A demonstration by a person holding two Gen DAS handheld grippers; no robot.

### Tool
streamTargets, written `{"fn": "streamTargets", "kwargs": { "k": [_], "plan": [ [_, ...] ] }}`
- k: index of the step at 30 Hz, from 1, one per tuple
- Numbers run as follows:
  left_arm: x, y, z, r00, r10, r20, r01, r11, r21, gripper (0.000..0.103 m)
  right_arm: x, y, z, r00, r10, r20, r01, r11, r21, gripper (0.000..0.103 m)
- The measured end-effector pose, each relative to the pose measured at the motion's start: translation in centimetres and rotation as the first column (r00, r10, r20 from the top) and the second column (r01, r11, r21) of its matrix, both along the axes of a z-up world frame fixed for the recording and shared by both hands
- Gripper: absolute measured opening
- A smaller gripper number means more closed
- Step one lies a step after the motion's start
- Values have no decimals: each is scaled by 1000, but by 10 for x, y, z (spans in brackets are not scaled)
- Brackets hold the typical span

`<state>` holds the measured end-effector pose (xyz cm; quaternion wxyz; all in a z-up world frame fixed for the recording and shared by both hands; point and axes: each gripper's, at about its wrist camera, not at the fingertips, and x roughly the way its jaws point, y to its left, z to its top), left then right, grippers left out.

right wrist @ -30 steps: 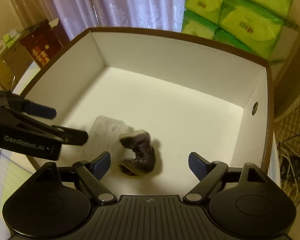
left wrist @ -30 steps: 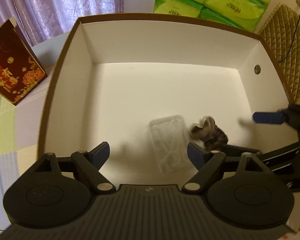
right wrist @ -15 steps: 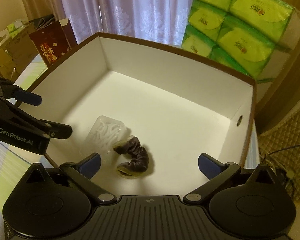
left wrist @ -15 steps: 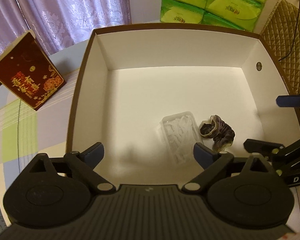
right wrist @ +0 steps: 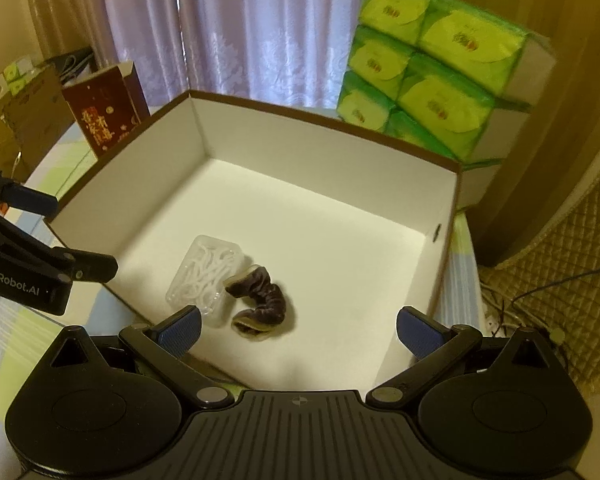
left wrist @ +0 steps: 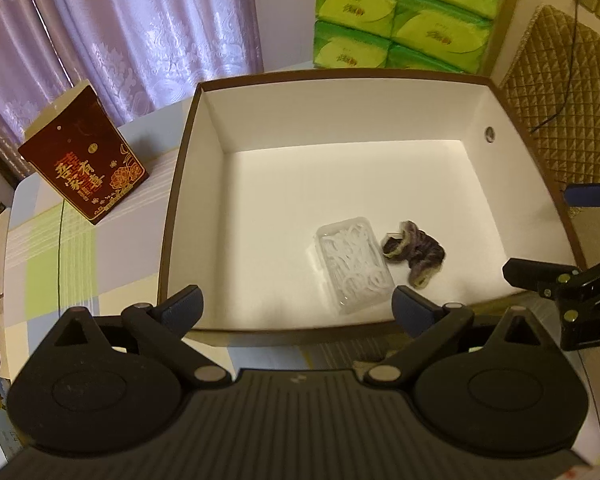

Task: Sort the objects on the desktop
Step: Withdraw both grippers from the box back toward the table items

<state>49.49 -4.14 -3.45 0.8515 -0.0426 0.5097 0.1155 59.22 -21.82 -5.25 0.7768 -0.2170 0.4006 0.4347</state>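
Both grippers have drawn back from the white box (left wrist: 188, 168), left gripper (left wrist: 296, 308) and right gripper (right wrist: 298, 330) spread wide, empty. Clear plastic case (left wrist: 354, 264) and dark scrunchie (left wrist: 414, 252) lie touching inside, near the front wall; any remaining objects are out of view.

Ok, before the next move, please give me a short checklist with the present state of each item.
1. Left claw open and holding nothing: ok.
2. Right claw open and holding nothing: ok.
3. Clear case lying in the box: ok.
4. Scrunchie in the box beside the case: ok.
5. Both claws outside the box walls: ok.
6. More things left on the table to sort: cannot tell.
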Motion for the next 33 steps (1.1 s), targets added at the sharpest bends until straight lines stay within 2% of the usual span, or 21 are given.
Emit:
{"fn": "streamTargets", "kwargs": {
  "k": [8, 18, 27, 33],
  "plan": [
    [-24, -14, 24, 998, -29, 50, 29, 1000, -9, 99, -23, -22, 22, 998, -52, 28, 50, 998, 46, 101],
    [-70, -19, 60, 991, -37, 131, 35, 999, 16, 99, -53, -46, 51, 993, -106, 54, 98, 986, 137, 101],
    [-126, -22, 71, 983, -28, 180, 17, 998, 62, 99, -88, -68, 52, 987, -148, 70, 134, 976, 171, 101],
    [-157, -16, 74, 976, 28, 215, -37, 999, 34, 99, -111, -83, 54, 986, -156, 53, 141, 966, 219, 101]
  ]
}}
